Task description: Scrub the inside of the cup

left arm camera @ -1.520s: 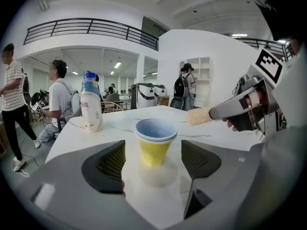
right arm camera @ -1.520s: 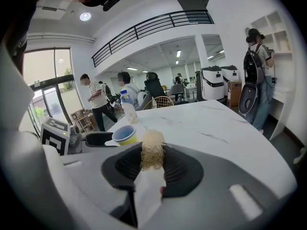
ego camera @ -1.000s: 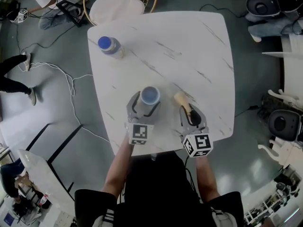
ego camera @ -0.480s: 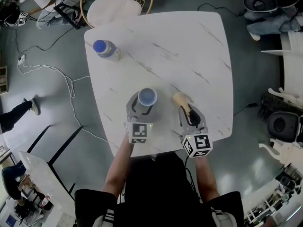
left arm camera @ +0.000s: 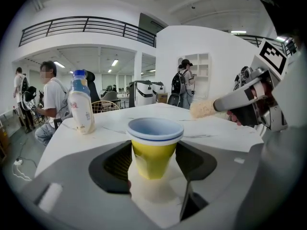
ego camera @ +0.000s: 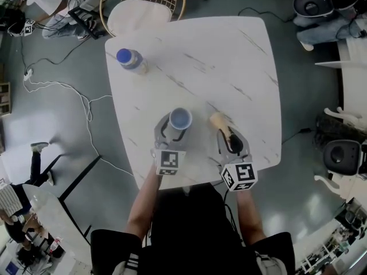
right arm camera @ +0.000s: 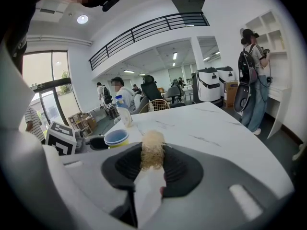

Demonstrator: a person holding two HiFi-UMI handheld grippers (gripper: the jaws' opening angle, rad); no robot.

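Cup is being clamped upright by the just-closing left gripper, steadying it; beside the cup, brush is being pinched by the right gripper, bristles forward for scrubbing.

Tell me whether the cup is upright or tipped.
Upright: the cup stands on its base on the table, open mouth facing up.

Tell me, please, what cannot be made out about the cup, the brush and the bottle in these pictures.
Cup bottom, inside: in the left gripper view its own rim hides it; in the head view it is too small to judge.
Brush handle: in the head view the right claw covers it.
Bottle label: the print is too small and blurred in every view.
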